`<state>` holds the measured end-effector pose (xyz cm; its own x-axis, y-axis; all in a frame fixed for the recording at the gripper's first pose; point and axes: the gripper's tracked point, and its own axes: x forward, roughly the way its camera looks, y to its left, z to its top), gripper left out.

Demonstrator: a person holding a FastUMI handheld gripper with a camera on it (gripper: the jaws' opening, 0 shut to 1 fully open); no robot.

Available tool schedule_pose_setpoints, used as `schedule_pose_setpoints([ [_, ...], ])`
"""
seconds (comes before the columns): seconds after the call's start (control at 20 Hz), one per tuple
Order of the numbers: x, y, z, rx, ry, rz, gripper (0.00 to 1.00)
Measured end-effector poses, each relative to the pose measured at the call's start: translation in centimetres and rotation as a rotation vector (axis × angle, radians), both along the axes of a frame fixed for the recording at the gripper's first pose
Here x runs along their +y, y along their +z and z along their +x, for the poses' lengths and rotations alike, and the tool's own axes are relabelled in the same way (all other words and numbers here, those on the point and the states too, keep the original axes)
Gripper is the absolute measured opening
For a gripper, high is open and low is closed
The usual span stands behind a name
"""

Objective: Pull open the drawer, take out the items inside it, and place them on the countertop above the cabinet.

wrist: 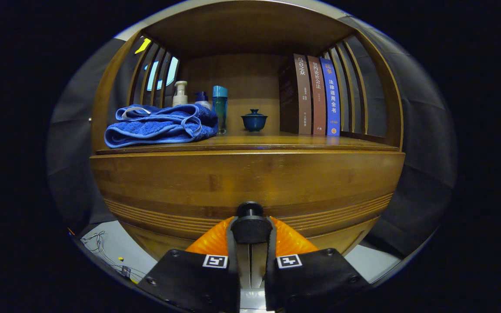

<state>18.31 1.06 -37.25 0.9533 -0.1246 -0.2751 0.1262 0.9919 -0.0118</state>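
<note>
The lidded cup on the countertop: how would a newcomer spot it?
Start at the wooden cabinet's countertop, above the drawer front whose knob the fingers are closed around. The lidded cup stands alone mid-shelf, between the tall blue bottle and the books. It is small, squat and dark blue.

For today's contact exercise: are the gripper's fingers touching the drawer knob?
Touching. The gripper view shows both fingers closed against the dark drawer knob, no gap showing.

The wooden drawer (247,182) is closed, its dark round knob (250,209) clamped between the gripper's (251,229) fingers.
</note>
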Motion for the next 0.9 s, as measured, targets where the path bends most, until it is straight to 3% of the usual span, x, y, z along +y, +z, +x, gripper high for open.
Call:
schedule_pose_setpoints([
  [0.5, 0.3, 0.5, -7.6, 0.011, -0.002, 0.062, 0.27],
  [0.9, 0.4, 0.7, -11.1, 0.009, 0.004, 0.059, 0.27],
])
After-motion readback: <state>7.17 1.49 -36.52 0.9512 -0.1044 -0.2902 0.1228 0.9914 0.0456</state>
